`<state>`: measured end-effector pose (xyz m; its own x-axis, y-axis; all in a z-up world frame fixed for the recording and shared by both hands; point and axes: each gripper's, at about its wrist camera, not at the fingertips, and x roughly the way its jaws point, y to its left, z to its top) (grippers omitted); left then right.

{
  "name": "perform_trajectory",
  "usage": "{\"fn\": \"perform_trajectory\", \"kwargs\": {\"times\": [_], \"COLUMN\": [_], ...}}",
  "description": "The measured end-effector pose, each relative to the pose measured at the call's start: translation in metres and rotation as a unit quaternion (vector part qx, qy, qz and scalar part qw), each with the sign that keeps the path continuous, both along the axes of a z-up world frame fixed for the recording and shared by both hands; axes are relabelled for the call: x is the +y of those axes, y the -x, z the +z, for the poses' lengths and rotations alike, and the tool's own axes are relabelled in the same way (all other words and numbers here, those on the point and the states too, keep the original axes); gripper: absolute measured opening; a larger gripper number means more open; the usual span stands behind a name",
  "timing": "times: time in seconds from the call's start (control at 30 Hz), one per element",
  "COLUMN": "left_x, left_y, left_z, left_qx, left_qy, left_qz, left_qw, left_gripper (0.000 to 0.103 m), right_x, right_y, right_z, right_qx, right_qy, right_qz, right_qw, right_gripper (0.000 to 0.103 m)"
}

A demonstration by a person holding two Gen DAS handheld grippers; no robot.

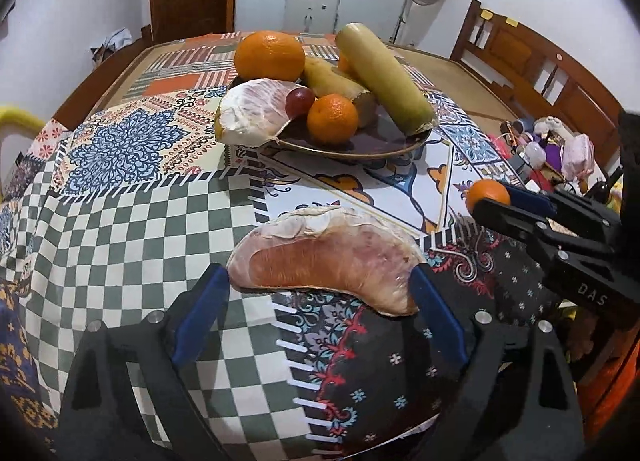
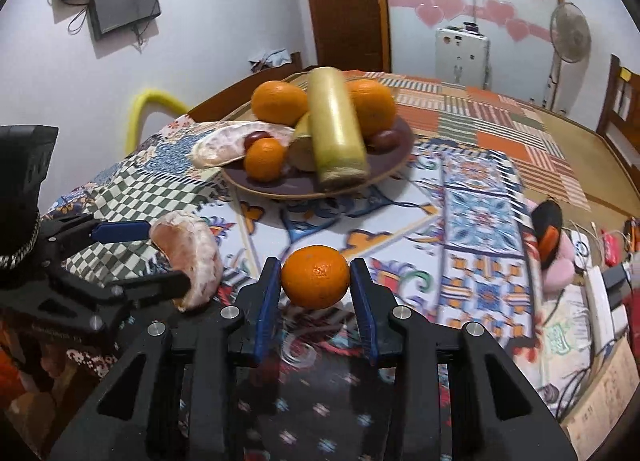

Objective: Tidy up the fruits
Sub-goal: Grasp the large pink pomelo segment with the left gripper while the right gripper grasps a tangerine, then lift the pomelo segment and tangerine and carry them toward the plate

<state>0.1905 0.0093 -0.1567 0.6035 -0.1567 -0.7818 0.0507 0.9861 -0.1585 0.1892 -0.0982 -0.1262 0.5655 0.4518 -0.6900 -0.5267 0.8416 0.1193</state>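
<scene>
- The fingers (image 1: 200, 301) of the left gripper (image 1: 322, 293) are clamped on a peeled pomelo segment (image 1: 332, 257), one blue pad at each end, and hold it above the patchwork cloth near the front edge of the surface (image 1: 120, 221).
- The fingers (image 2: 267, 297) of the right gripper (image 2: 316, 293) are closed on a small mandarin (image 2: 315, 276), pinched between the two blue pads and lifted off the cloth.
- From the right wrist view, the left gripper sits to the left with its segment (image 2: 188, 257); from the left wrist view, the right gripper (image 1: 494, 201) is off to the right with its mandarin (image 1: 486, 193). The two are well apart.
- Further back on the surface stands a dark plate (image 1: 380, 143) already holding fruit: a large orange (image 1: 269, 55), a small mandarin (image 1: 332, 119), a long yellow-green cylindrical piece (image 1: 384, 77) leaning across the pile, and a red grape (image 1: 299, 101).
- Another peeled pomelo segment (image 1: 252, 113) rests on the plate's left rim, hanging over it.
- A second large orange (image 2: 370, 101) shows at the back of the plate from the right wrist view.
- Small clutter (image 1: 560, 145) lies at the right side of the surface.
</scene>
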Motion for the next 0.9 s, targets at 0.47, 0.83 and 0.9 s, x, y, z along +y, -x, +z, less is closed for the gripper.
{"fn": "perform_trajectory", "kwargs": {"times": [0.47, 0.83, 0.9], "left_x": [-0.026, -0.005, -0.006], "left_y": [-0.008, -0.002, 0.004], "left_z": [0.003, 0.002, 0.007], "left_qx": [-0.016, -0.003, -0.011], "left_qy": [-0.046, -0.017, -0.02], "left_qz": [0.043, 0.011, 0.006], "left_qw": [0.9979, 0.9998, 0.9997], "left_gripper": [0.103, 0.103, 0.103], "right_x": [-0.01, -0.017, -0.017], "right_y": [0.001, 0.003, 0.002], "right_z": [-0.005, -0.005, -0.005], "right_qx": [0.002, 0.002, 0.003], "right_qy": [-0.011, -0.013, -0.015], "right_qz": [-0.01, -0.011, -0.013], "right_qw": [1.0, 1.0, 1.0], "right_gripper": [0.032, 0.032, 0.032]}}
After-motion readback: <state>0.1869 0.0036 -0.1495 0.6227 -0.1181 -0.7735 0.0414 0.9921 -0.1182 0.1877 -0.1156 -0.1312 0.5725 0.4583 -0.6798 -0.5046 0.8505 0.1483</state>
